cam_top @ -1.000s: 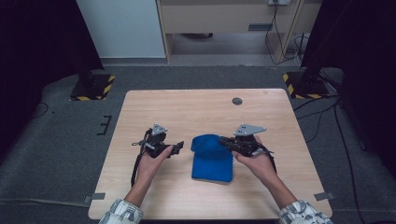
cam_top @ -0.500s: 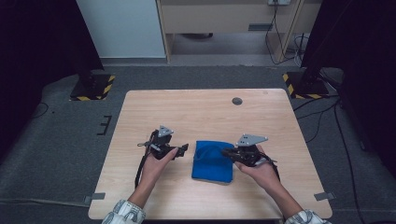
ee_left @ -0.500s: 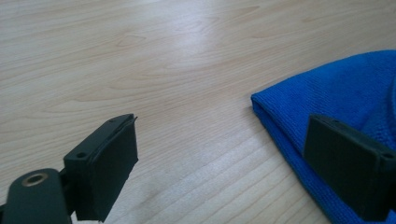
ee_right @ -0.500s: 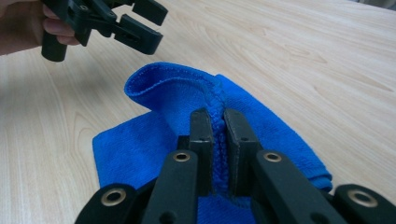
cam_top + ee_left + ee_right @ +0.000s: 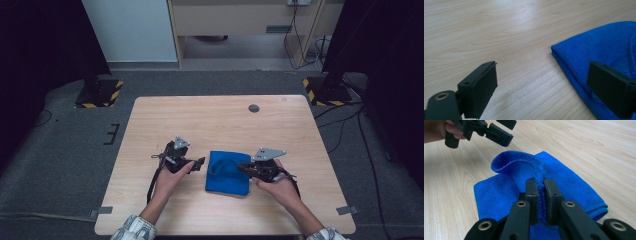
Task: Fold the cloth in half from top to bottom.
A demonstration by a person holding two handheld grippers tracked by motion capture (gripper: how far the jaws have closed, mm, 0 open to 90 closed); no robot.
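Nearest the person, the right gripper (image 5: 539, 195) has its jaws pinched onto a raised fold of the blue cloth (image 5: 564, 180), the pads pressing the bunched edge between them. The cloth lies folded on the table (image 5: 215, 120), just below its centre. At nine o'clock from the cloth, the left gripper (image 5: 544, 82) hovers with jaws spread wide, holding nothing, one jaw over the cloth's edge.

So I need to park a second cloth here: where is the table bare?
Bare: the far half of the wooden table, apart from a small dark round disc, and both side margins. Crowded: near centre, where left gripper and right gripper flank the folded blue cloth.
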